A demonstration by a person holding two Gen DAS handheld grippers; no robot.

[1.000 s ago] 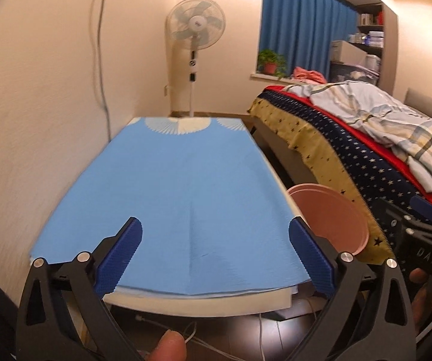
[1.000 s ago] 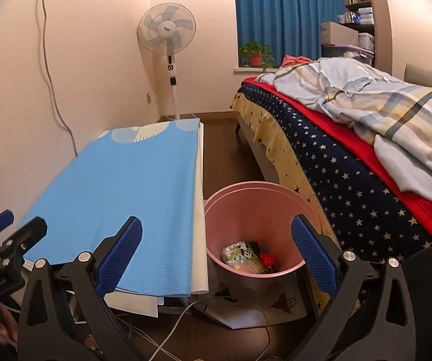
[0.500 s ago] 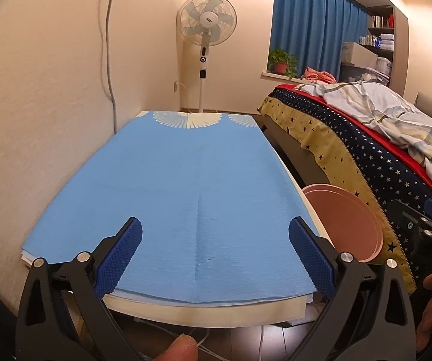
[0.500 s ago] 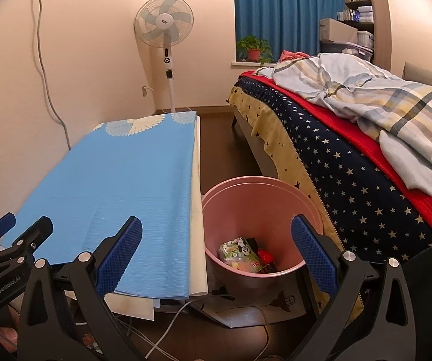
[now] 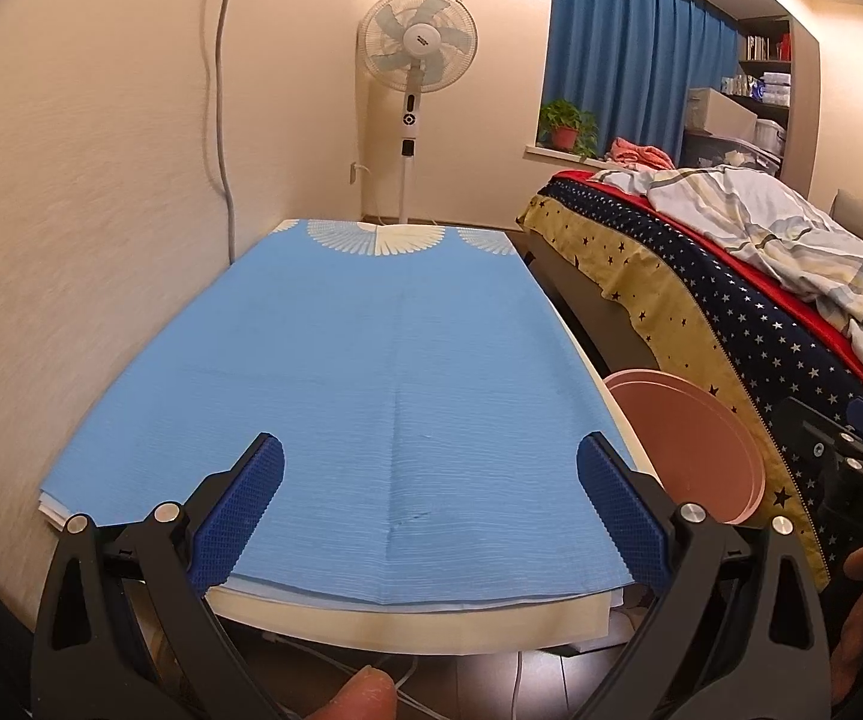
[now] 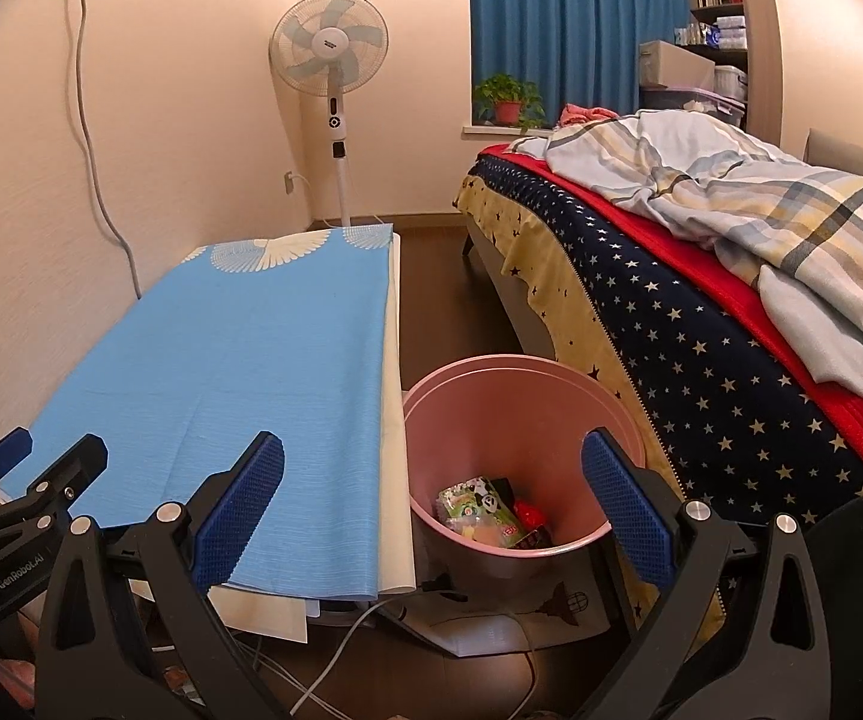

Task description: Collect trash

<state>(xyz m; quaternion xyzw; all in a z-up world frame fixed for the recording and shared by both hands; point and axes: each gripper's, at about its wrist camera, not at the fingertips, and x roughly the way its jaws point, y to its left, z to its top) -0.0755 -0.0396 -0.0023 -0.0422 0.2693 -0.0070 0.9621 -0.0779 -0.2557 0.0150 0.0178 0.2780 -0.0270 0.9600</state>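
A pink trash bin (image 6: 527, 384) stands on the floor between the table and the bed; its rim also shows in the left wrist view (image 5: 695, 438). Several wrappers (image 6: 479, 510) lie at its bottom. My left gripper (image 5: 428, 504) is open and empty over the near end of the blue tablecloth (image 5: 383, 372). My right gripper (image 6: 431, 498) is open and empty, above and in front of the bin. The left gripper shows at the left edge of the right wrist view (image 6: 23, 480). No loose trash shows on the tablecloth.
A bed (image 6: 701, 312) with a star-patterned cover and plaid duvet runs along the right. A standing fan (image 5: 410, 60) is beyond the table's far end. Cables (image 6: 335, 660) lie on the dark floor under the table's near edge. A wall is on the left.
Both grippers have drifted slightly, so the table and bin sit a little differently in view. Both stay open and empty.
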